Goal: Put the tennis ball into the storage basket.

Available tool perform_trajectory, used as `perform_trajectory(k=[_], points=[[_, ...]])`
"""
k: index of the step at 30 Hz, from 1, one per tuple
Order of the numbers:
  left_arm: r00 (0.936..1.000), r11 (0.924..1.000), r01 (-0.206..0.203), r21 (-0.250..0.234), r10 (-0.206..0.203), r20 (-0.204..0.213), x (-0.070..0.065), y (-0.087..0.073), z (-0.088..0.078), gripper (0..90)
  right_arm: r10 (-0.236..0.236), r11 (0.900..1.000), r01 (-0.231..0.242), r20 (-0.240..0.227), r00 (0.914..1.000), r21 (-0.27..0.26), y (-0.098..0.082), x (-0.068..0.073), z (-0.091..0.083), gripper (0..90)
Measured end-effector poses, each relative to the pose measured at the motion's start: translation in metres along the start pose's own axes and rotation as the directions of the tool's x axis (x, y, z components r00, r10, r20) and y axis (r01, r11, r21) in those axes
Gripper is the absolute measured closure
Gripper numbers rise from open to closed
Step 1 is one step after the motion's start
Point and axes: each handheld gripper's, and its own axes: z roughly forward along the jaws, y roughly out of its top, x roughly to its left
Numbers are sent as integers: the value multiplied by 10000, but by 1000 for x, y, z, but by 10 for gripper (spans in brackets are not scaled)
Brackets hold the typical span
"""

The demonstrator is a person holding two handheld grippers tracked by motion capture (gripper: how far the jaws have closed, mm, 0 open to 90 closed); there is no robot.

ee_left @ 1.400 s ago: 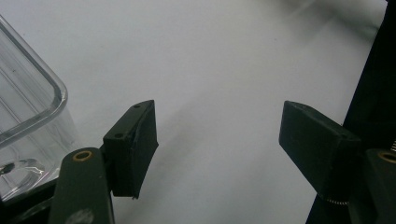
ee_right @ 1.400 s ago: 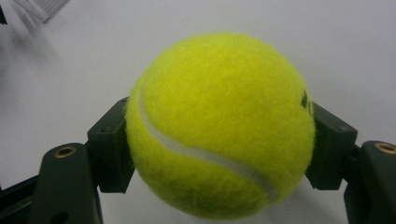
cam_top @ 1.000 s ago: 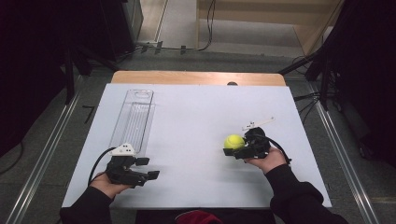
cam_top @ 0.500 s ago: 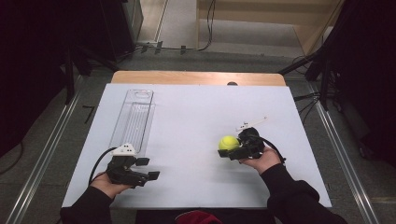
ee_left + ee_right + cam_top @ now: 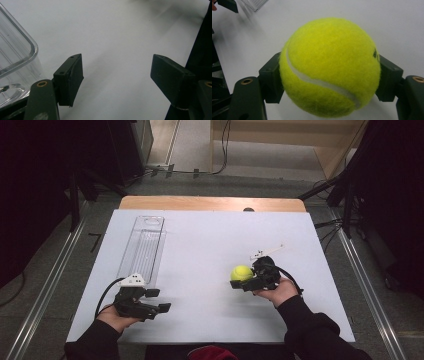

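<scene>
Worktop, white and rectangular, carries little, so wide bare stretches lie open across its middle and along its far edge. The fuzzy yellow-green tennis ball with a white seam sits right of centre, well in from the right edge, clamped between the black jaws of the right gripper; in the right gripper view the ball bulges out past both pads, pressed on either side. The left gripper rests near the front-left corner, its jaws spread wide with only bare white surface between them in the left gripper view. The long clear plastic tray lies lengthwise near the left edge, its near end just beside that gripper. Broad free surface separates the two grippers.
</scene>
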Motion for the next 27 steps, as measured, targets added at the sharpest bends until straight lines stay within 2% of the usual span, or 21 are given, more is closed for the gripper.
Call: perform_trajectory(k=[22, 27], points=[[9998, 9998, -192, -69, 192, -9, -1, 0, -1, 270, -152, 9998, 155, -192, 9997, 158, 14, 13, 15, 235], [9997, 9997, -246, -69, 246, -18, -1, 0, -1, 270, -268, 9996, 269, -195, 9994, 39, 19, 17, 17, 234]])
